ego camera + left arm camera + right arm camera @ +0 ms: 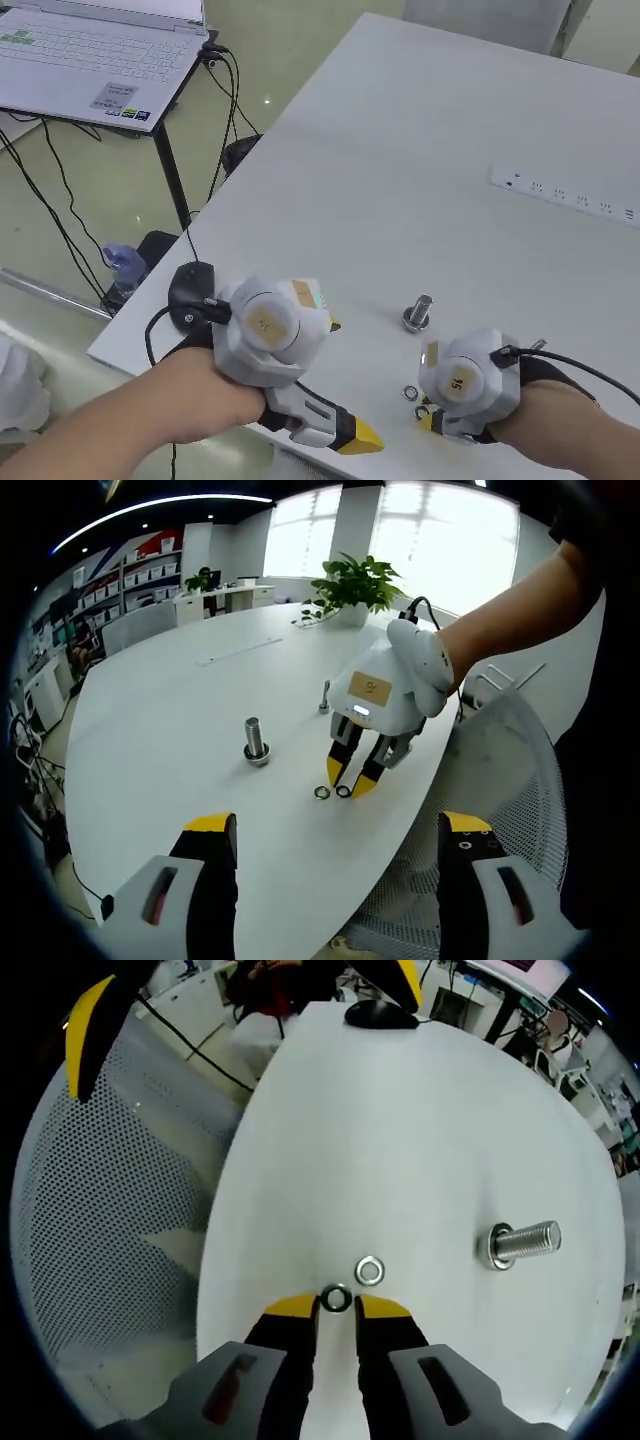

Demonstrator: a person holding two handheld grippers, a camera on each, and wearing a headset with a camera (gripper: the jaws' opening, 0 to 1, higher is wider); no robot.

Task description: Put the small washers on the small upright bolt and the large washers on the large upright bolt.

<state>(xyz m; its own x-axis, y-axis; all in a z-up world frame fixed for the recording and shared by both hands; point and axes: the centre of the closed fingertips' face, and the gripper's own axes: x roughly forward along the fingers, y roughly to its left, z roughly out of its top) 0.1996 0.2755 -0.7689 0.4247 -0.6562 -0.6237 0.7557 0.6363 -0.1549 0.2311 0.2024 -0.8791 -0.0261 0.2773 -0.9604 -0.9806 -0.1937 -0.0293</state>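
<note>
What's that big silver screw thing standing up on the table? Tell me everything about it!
That is the large bolt. It looks like shiny silver metal. It stands upright on the white table, wide end down, with its shaft, which looks threaded, pointing up. A wider ring shows round its foot, and it is unclear whether that is the bolt's own head or a washer. Only the table touches it. Two loose washers lie a little way off.

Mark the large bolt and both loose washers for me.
large bolt (525, 1240): right gripper view, on its shank.
near washer (325, 1299): right gripper view, on its ring.
far washer (359, 1271): right gripper view, on its ring.
</note>
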